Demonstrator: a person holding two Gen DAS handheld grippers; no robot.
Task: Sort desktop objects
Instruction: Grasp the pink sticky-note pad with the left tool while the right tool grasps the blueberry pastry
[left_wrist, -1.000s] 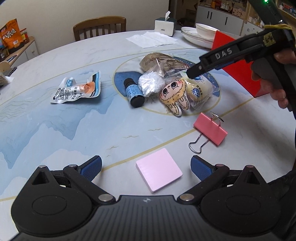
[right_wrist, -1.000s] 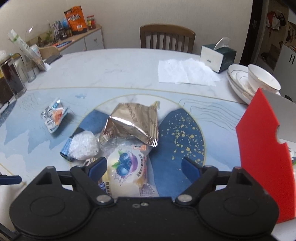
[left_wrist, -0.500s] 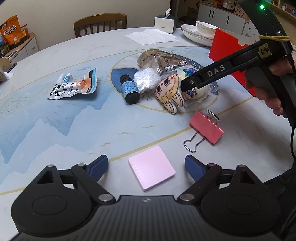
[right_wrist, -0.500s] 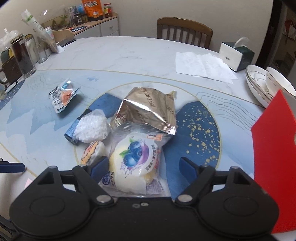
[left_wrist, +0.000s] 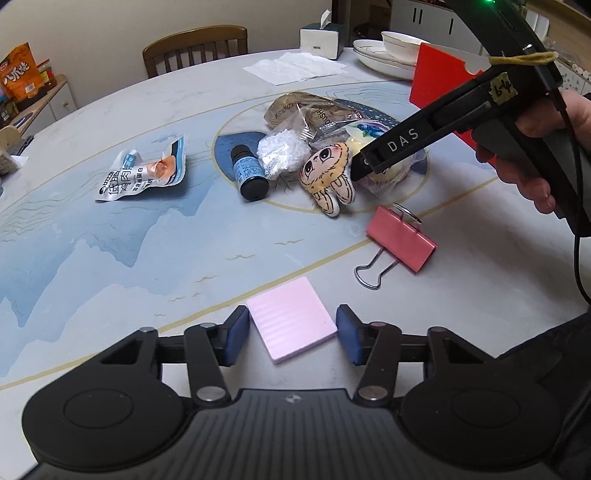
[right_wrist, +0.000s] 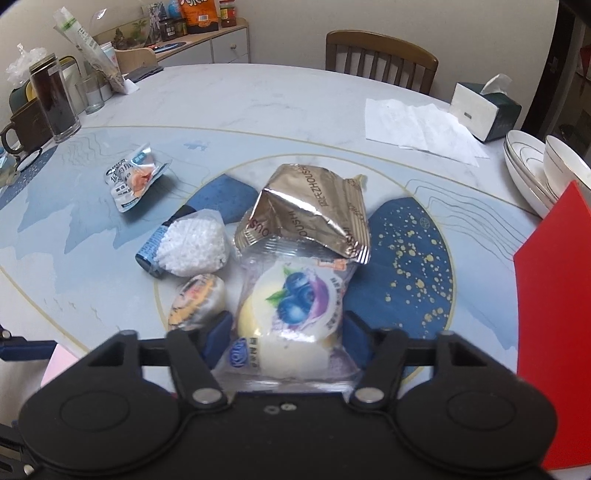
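My left gripper (left_wrist: 291, 338) has its fingers closing around a pink sticky-note pad (left_wrist: 291, 325) lying on the table; both pads sit at its edges. My right gripper (right_wrist: 288, 343) has closed in around a clear-wrapped blueberry bun (right_wrist: 291, 317), with its blue pads against the wrapper's sides. In the left wrist view the right gripper (left_wrist: 360, 168) reaches into the pile from the right. Beside the bun lie a plush doll (left_wrist: 328, 177), a bag of white beads (left_wrist: 282, 149), a dark bottle (left_wrist: 249, 173) and a silver snack bag (right_wrist: 310, 206).
A pink binder clip (left_wrist: 400, 238) lies right of the pad. A chicken snack packet (left_wrist: 144, 173) lies to the left. A red box (right_wrist: 557, 314) stands at the right. Bowls (right_wrist: 535, 166), a tissue box (right_wrist: 484, 110), a paper napkin (right_wrist: 417, 125) and glasses (right_wrist: 55, 99) line the far edges.
Both grippers moved forward and down. The left fingers narrowed from wide open onto the pink pad. The right fingers narrowed onto the blueberry bun.
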